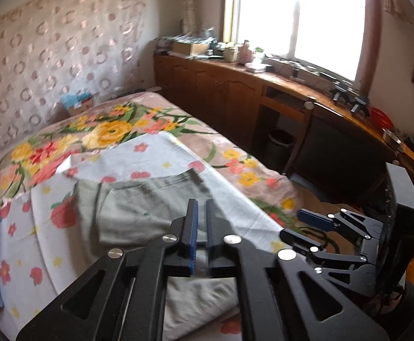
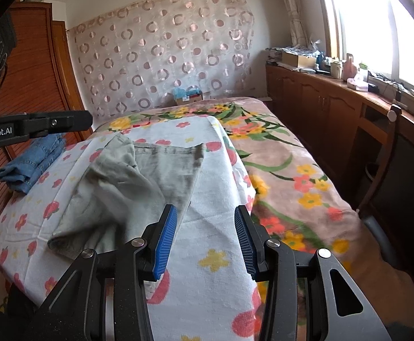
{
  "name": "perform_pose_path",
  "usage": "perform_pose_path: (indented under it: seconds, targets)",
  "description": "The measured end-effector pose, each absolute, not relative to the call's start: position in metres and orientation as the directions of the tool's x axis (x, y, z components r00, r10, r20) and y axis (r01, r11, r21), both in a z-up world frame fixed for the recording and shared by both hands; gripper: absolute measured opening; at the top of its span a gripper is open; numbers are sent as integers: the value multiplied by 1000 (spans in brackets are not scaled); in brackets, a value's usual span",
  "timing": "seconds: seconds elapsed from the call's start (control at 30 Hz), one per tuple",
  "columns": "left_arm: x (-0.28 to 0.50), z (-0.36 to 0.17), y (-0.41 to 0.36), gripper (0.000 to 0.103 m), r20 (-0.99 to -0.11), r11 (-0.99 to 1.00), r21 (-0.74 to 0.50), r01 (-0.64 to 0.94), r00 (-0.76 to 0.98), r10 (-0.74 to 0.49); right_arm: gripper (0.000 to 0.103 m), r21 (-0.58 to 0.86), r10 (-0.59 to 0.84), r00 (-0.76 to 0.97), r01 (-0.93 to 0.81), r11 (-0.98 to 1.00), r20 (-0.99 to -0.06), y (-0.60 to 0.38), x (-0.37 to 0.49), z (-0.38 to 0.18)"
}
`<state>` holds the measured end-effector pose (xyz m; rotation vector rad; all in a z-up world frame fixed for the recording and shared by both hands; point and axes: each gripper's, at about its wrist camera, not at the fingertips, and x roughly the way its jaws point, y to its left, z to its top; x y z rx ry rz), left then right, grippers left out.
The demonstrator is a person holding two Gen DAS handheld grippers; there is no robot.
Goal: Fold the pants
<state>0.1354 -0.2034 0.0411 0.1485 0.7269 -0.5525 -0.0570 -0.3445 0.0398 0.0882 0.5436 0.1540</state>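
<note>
Pale grey-green pants lie rumpled and partly folded on a white flowered sheet on the bed; they also show in the left wrist view. My left gripper hovers above the pants, jaws nearly closed with a narrow gap and nothing between them. Its body shows at the left edge of the right wrist view. My right gripper is open and empty above the sheet, just right of the pants' near edge. It also shows in the left wrist view.
Folded blue jeans lie at the bed's left edge. A floral blanket covers the right of the bed. A wooden cabinet with clutter runs under the window. A chair stands by the bed.
</note>
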Motion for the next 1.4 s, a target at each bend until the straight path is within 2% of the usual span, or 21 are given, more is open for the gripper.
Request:
perform_pose_path:
  seconds: [0.1, 0.13, 0.2, 0.23, 0.3, 0.33, 0.57, 0.63, 0.73, 0.97, 1.03, 1.1, 1.4]
  targets:
    - [137, 37, -192, 27, -664, 870, -30, 492, 641, -386, 44, 132, 182, 840, -132, 982, -511, -344, -52, 39]
    - [138, 34, -187, 37, -663, 877, -30, 480, 647, -377, 44, 133, 185, 838, -135, 982, -513, -343, -50, 39]
    - [139, 28, -176, 49, -663, 885, -32, 464, 653, -366, 44, 136, 200, 834, -150, 979, -514, -342, -47, 38]
    - [140, 26, -172, 59, -664, 889, -30, 457, 656, -359, 44, 136, 204, 832, -156, 978, -516, -341, -46, 38]
    - [140, 19, -162, 73, -665, 897, -42, 439, 658, -354, 44, 139, 217, 825, -169, 976, -521, -341, -44, 36]
    - [141, 16, -158, 76, -666, 901, -49, 432, 658, -352, 44, 140, 225, 821, -178, 974, -525, -341, -43, 35]
    - [139, -10, -133, 76, -687, 925, -50, 378, 658, -306, 44, 145, 270, 788, -228, 963, -553, -346, -38, 29]
    - [138, -15, -128, 76, -693, 930, -34, 366, 662, -285, 36, 156, 289, 772, -244, 957, -566, -348, -38, 26]
    - [134, -23, -122, 76, -699, 939, -8, 345, 669, -252, 31, 155, 301, 754, -261, 953, -584, -350, -39, 23]
    - [130, -43, -110, 76, -725, 942, -32, 333, 641, -251, 23, 138, 304, 736, -279, 950, -605, -353, -36, 24]
    - [130, -46, -109, 76, -731, 943, -30, 330, 637, -246, 9, 127, 304, 733, -288, 949, -608, -354, -33, 26]
    - [130, -48, -108, 76, -734, 945, -31, 327, 634, -244, 1, 113, 302, 744, -294, 949, -596, -354, -34, 30]
    - [130, -52, -106, 76, -738, 946, -34, 324, 630, -242, 0, 90, 285, 767, -286, 954, -575, -365, -51, 35]
